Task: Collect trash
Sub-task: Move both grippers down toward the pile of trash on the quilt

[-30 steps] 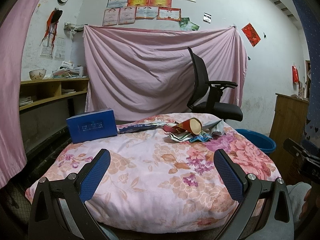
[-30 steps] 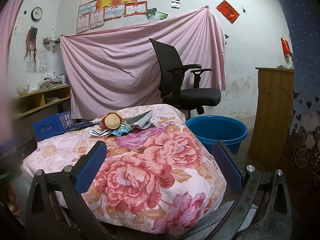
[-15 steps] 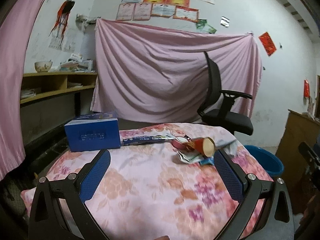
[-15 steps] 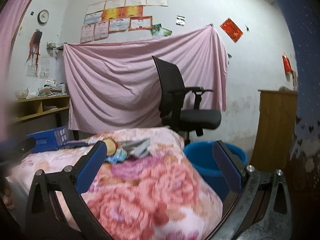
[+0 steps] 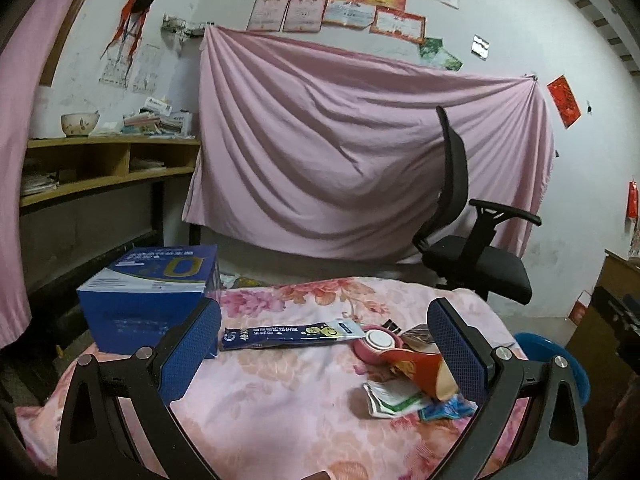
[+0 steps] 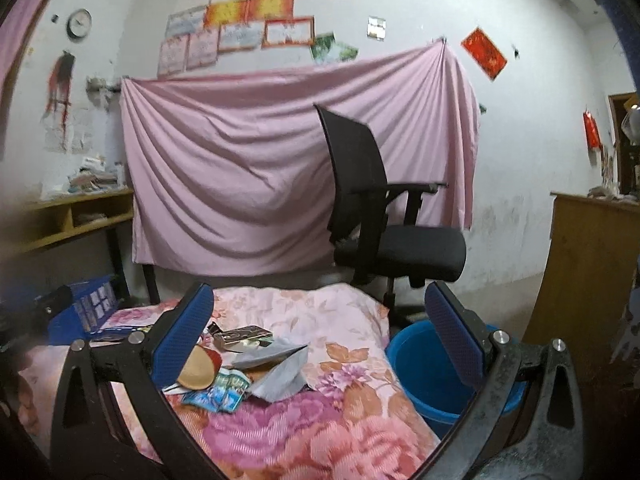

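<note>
A heap of trash lies on the floral quilt (image 5: pixel 280 392): a long blue sachet (image 5: pixel 292 334), a red paper cup (image 5: pixel 424 372) on its side, a pink round lid (image 5: pixel 376 342), white and blue wrappers (image 5: pixel 400 400). My left gripper (image 5: pixel 324 348) hangs open above the quilt, the sachet between its fingers' lines, nothing held. In the right wrist view the cup (image 6: pixel 200 370), a grey foil bag (image 6: pixel 280 364) and blue wrapper (image 6: pixel 224 392) lie just right of the left fingertip. My right gripper (image 6: pixel 320 340) is open and empty. A blue basin (image 6: pixel 436 372) stands on the floor beside the bed.
A blue box (image 5: pixel 152 292) sits on the quilt's left. A black office chair (image 6: pixel 384 224) stands behind the bed before a hung pink sheet (image 5: pixel 352 160). Wooden shelves (image 5: pixel 100 168) are at left, a wooden cabinet (image 6: pixel 592 272) at right.
Both grippers have moved forward and higher over the bed. The trash heap now sits close under them; the basin appears nearer in the right view.
</note>
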{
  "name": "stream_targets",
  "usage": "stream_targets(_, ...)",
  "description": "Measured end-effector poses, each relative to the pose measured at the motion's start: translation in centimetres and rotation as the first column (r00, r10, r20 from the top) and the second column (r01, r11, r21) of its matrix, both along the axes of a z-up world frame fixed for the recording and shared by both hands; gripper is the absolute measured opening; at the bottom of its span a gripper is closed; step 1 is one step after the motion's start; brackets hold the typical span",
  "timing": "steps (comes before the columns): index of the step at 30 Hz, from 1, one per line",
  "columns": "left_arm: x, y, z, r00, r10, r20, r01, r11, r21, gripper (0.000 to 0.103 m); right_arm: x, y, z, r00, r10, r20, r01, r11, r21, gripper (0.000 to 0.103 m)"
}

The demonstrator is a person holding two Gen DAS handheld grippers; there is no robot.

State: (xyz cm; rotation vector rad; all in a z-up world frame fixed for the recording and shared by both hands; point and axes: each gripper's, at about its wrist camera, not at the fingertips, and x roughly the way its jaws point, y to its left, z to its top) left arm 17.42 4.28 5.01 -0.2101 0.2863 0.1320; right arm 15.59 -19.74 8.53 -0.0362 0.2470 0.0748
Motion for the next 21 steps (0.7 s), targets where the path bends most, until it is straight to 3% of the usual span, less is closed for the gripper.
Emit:
stream_targets(6,2.2,0.6,-2.5,0.996,-0.008,-0.093,0.011,0.999,0.033,0.101,5.8,1.6,-2.7,0.981,0.011,-0.193,-0.025,0.997,-0.067,0.103)
stream_targets(13,4.2,0.4,-5.0,0.972,-0.094,-0.215,0.092,0.996,-0.016,0.1,8.6,2.1,-5.8,0.947,0.026,-0.319,-0.049,0.997,-0.065,0.103)
stream_targets(21,6.4,-1.7,-6.9,0.906,-0.268,-0.328,0.244,0.963,-0.112,0.066,11.6,1.2,-8.7,0.885,0.081,-0.459,-0.069,0.997,0.042,0.099)
